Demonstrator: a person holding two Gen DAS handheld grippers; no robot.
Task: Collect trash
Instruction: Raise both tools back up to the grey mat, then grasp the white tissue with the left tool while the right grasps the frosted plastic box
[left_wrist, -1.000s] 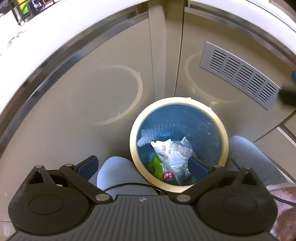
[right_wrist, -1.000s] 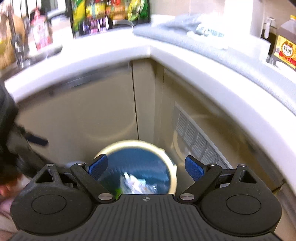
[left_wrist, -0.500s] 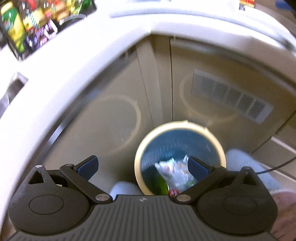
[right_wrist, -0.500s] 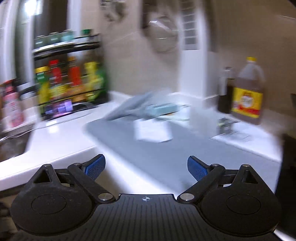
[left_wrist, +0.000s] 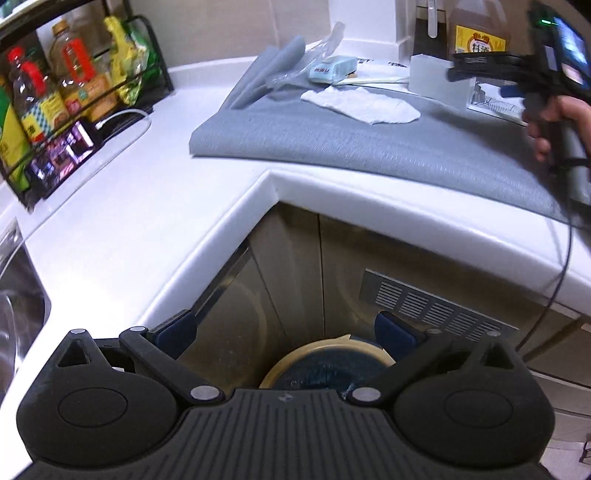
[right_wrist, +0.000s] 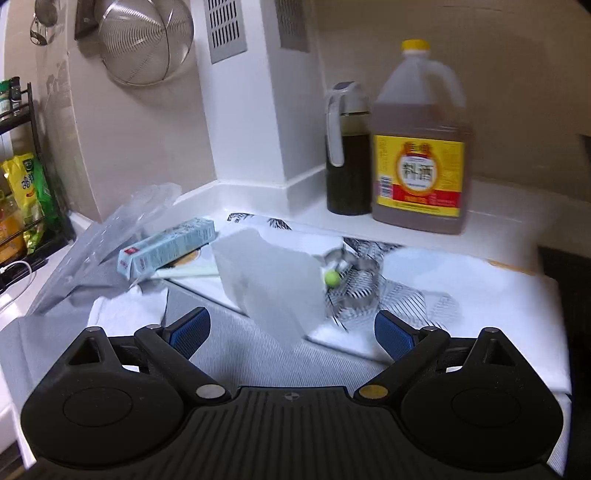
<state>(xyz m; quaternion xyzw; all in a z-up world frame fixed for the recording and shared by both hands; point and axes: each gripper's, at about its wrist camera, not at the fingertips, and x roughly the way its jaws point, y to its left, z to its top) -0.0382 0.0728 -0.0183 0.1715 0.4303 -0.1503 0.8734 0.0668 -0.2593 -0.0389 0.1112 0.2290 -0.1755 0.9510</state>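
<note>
The trash bin (left_wrist: 328, 363), cream rim with a blue liner, stands on the floor below the counter corner. My left gripper (left_wrist: 284, 332) is open and empty above it. On the grey mat (left_wrist: 332, 136) lie a crumpled white tissue (left_wrist: 362, 103), a light blue box (left_wrist: 332, 70) and a clear plastic wrapper (left_wrist: 314, 55). My right gripper (right_wrist: 291, 328) is open and empty over the mat, facing a translucent grey block (right_wrist: 273, 280), the blue box (right_wrist: 166, 251), the tissue (right_wrist: 125, 306) and the wrapper (right_wrist: 110, 240). The right gripper also shows in the left wrist view (left_wrist: 480, 62).
A large brown bottle (right_wrist: 421, 147) and a dark oil dispenser (right_wrist: 347, 155) stand at the back. A metal ring with a small green ball (right_wrist: 332, 277) lies on a patterned cloth (right_wrist: 406, 295). A rack of bottles (left_wrist: 55, 96) stands left, with a sink (left_wrist: 14, 317) beside it.
Both grippers have risen from the bin to counter height. The left view has tilted up from the bin's inside to the countertop; the right gripper has swung over the mat toward the litter.
</note>
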